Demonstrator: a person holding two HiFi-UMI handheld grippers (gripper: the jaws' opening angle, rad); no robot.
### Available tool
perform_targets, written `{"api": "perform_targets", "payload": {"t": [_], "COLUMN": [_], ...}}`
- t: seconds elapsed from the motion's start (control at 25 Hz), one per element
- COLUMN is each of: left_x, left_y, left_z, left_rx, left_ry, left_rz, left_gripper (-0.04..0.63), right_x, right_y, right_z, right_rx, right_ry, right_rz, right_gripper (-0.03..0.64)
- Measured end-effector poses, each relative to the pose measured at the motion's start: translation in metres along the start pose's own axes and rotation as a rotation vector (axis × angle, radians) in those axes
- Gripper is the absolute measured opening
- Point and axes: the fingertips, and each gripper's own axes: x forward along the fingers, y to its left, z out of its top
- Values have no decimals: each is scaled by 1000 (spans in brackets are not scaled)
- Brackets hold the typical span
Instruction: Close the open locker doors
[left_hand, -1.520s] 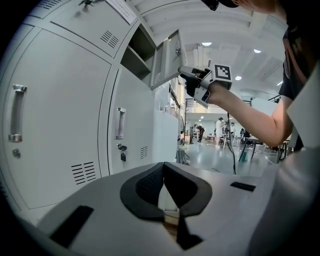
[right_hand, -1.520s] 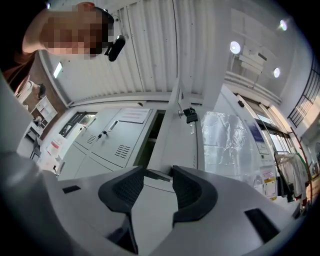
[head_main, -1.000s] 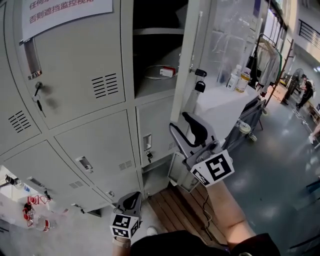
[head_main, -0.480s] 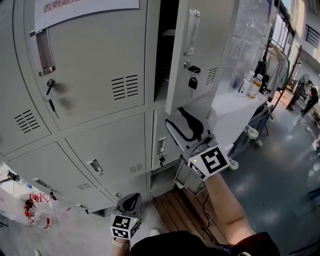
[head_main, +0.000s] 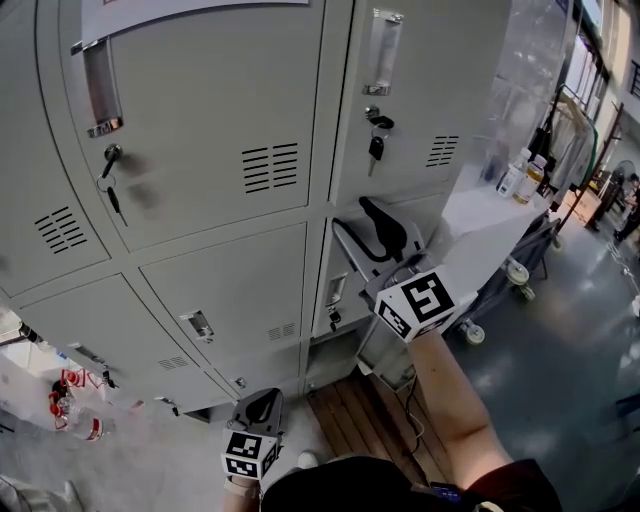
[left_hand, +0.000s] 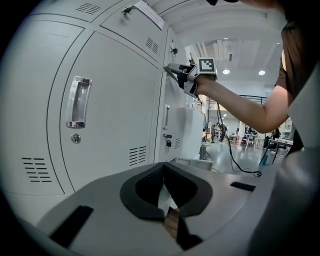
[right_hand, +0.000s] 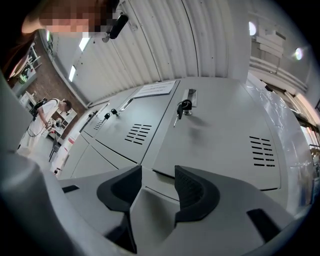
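- The left gripper (left_hand: 163, 167) hangs low beside the person's body. Its jaws are together with nothing in them, and it points at the lower lockers from well back.
- Wooden slats (head_main: 350, 412) cover the floor under the person's right arm, in front of the bottom row.
- A bottom-row door (head_main: 388, 352) seems to stand out from the locker front just under the right hand. The arm hides part of it.
- The right gripper (head_main: 362, 236) is held up and forward against the locker bank. Its jaws are apart and have just been opening, with nothing between them.
- The right gripper's tips are at the bottom edge of the upper right locker door (head_main: 410, 100), where that edge meets the door below (head_main: 345, 270). The seam between the two doors runs across the gap between the jaws. Whether a tip touches the metal I cannot tell.
- That upper door lies flush with its neighbour (head_main: 210, 120), with no gap along its edges.
- A key (head_main: 376, 142) hangs in the upper door's lock, above the gripper and clear of it. The handle (head_main: 382, 50) is higher still.
- Past the end of the lockers to the right stands a white table (head_main: 470, 225) with bottles (head_main: 520, 180) on it.
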Motion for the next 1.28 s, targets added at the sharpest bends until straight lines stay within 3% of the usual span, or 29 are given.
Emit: {"api": "perform_targets", "payload": {"t": [0.48, 0.76, 1.04, 1.28], "left_x": [3, 14, 43, 63], "left_y": [-3, -10, -33, -62], "left_z": [-2, -2, -3, -11], "left_rx": [-27, -14, 12, 39], "left_ry": [26, 50, 81, 120], "left_rz": [49, 34, -33, -128], "left_gripper": [20, 20, 20, 20], "right_x": [13, -4, -57, -137], "right_y": [-6, -10, -30, -46], "right_z": [-4, -14, -72, -144], "right_rx": [63, 93, 136, 175], "right_ry": [-16, -40, 52, 213], "right_rz": [32, 43, -12, -126], "right_gripper": [221, 221, 221, 221]}}
